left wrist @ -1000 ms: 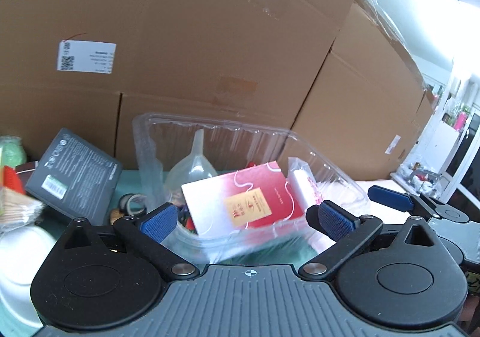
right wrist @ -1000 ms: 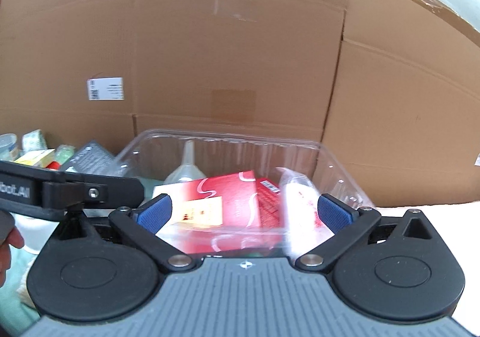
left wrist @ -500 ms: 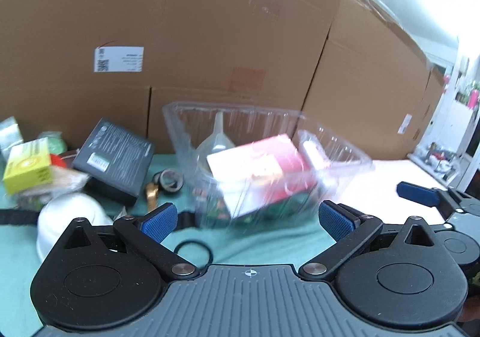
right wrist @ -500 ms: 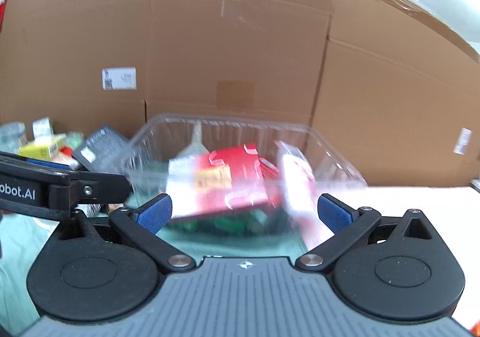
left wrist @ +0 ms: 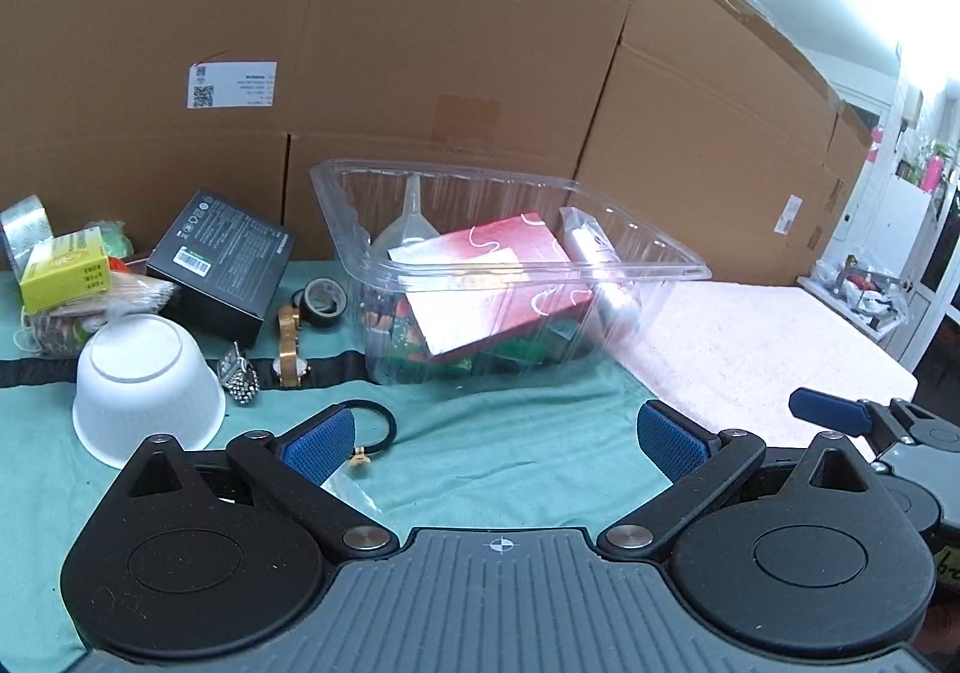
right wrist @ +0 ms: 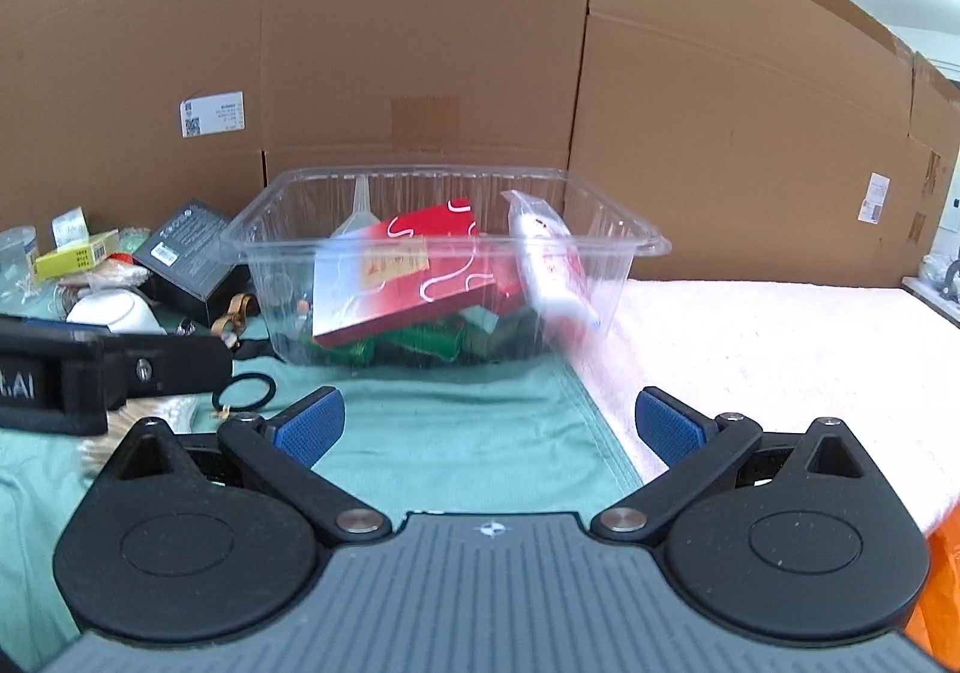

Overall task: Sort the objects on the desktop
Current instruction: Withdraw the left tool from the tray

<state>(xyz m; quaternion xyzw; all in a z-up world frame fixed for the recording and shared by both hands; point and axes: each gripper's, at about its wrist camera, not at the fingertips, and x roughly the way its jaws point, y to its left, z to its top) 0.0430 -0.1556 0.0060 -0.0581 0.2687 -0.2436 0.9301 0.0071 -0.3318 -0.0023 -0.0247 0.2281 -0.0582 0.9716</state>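
Note:
A clear plastic tub stands on the green cloth, holding a red box, a clear funnel, a white tube and green packets. My left gripper hovers open and empty well in front of the tub. My right gripper is open and empty too, back from the tub. Loose on the cloth lie a black hair tie, a gold watch, a black box, tape rolls and an upturned white bowl.
Tall cardboard boxes wall off the back. A yellow box, silver tape and bagged cotton swabs crowd the far left. A pale pink towel covers the table to the right. The left gripper's body crosses the right view.
Both grippers have pulled back from the tub, which now looks smaller and farther off. More of the green cloth and the loose items in front came into view.

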